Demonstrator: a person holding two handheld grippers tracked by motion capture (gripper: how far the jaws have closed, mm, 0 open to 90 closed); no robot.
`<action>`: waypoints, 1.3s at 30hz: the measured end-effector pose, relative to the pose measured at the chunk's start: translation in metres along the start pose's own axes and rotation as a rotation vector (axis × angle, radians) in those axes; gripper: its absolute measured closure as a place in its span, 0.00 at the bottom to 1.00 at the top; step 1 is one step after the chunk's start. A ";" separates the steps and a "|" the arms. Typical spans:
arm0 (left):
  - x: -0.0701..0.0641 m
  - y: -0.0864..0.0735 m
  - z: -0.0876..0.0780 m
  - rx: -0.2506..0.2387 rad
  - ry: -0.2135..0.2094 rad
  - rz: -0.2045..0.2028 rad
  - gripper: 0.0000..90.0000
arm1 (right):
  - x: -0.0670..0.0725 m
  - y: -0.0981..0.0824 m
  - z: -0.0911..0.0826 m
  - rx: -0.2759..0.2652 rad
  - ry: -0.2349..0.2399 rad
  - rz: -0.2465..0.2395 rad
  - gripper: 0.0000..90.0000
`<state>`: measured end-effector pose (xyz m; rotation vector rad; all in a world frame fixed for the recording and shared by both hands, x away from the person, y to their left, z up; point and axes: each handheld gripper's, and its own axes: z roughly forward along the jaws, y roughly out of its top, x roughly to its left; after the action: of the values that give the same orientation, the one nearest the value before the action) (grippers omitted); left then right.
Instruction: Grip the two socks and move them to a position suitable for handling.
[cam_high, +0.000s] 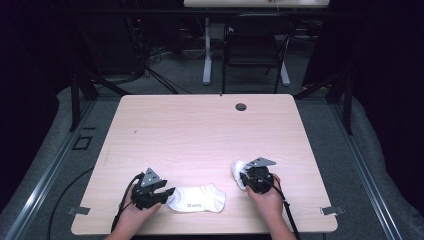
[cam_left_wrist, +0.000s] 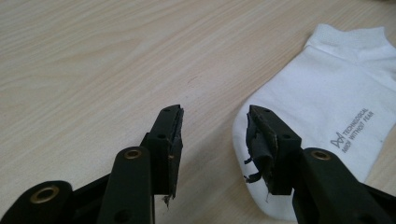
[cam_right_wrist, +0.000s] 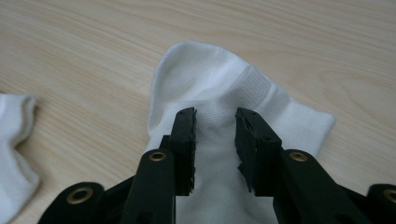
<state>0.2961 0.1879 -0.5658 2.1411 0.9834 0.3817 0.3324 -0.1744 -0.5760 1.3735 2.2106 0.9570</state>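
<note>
A white ankle sock (cam_high: 197, 198) with grey print lies flat near the table's front edge; its printed side also shows in the left gripper view (cam_left_wrist: 336, 98). My left gripper (cam_high: 171, 192) (cam_left_wrist: 215, 116) is open at the sock's left end, one jaw over the toe edge and bare wood between the jaws. A second white sock (cam_high: 238, 170) (cam_right_wrist: 219, 79) lies crumpled to the right. My right gripper (cam_high: 246, 176) (cam_right_wrist: 215, 114) hovers low over it, open, with sock fabric showing in the gap. The first sock's edge (cam_right_wrist: 14, 140) shows at the left of the right gripper view.
The light wooden table (cam_high: 200, 130) has a round cable hole (cam_high: 241, 106) near its far edge. A black chair (cam_high: 252, 47) and a white desk leg (cam_high: 207, 50) stand beyond it. Cables trail from both grippers toward the front edge.
</note>
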 end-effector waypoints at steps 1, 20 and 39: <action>0.001 0.000 0.002 0.000 0.001 -0.008 0.61 | 0.001 0.002 0.002 0.004 0.017 -0.006 0.77; 0.003 0.002 0.005 0.001 0.005 0.002 0.61 | 0.075 0.042 0.048 0.005 0.154 -0.211 1.00; 0.001 0.033 0.022 -0.026 -0.005 0.009 0.61 | 0.073 0.058 0.015 -0.093 0.169 -0.243 1.00</action>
<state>0.3256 0.1637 -0.5571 2.1231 0.9614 0.3907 0.3448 -0.0870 -0.5424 0.9876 2.3551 1.1045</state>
